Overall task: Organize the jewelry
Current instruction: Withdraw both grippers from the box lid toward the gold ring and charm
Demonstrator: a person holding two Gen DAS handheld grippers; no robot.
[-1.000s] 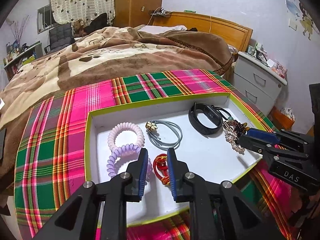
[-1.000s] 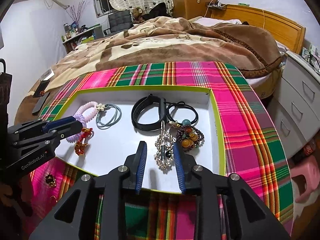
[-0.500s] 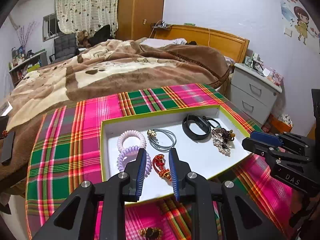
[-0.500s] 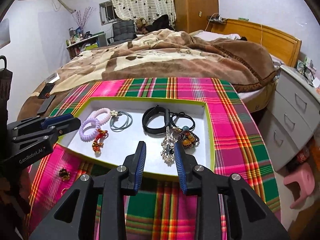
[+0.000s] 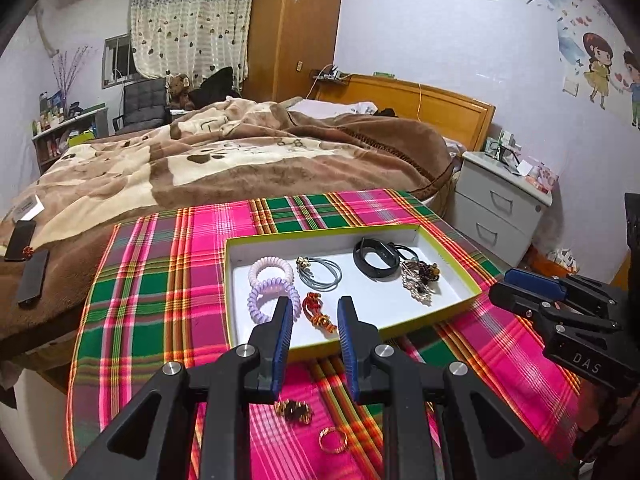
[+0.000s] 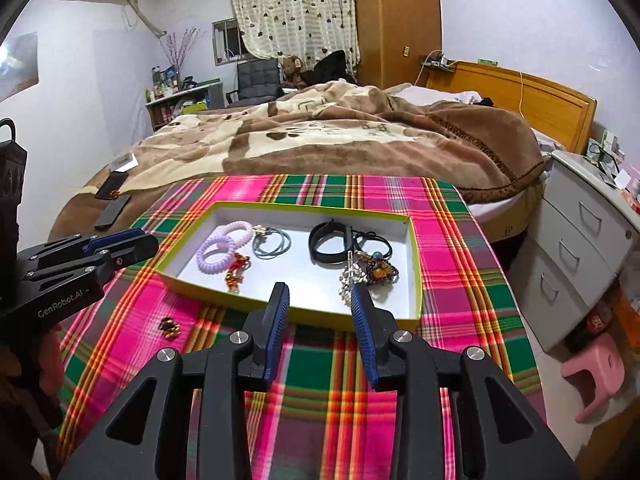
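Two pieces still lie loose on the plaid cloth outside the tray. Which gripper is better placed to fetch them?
Left. The open left gripper hangs directly above the small gold-and-dark trinket and gold ring; the open right gripper sits farther off, facing the green-rimmed white tray.

I am looking at a tray (image 5: 460, 268) lying on a tablecloth (image 5: 160, 280), with a bed (image 5: 240, 160) behind it. Inside, coiled hair ties (image 5: 269, 280) are lying left, a watch band (image 5: 374, 258) right. On the cloth before the tray, a ring (image 5: 333, 439) is lying beside a small trinket (image 5: 294, 410).
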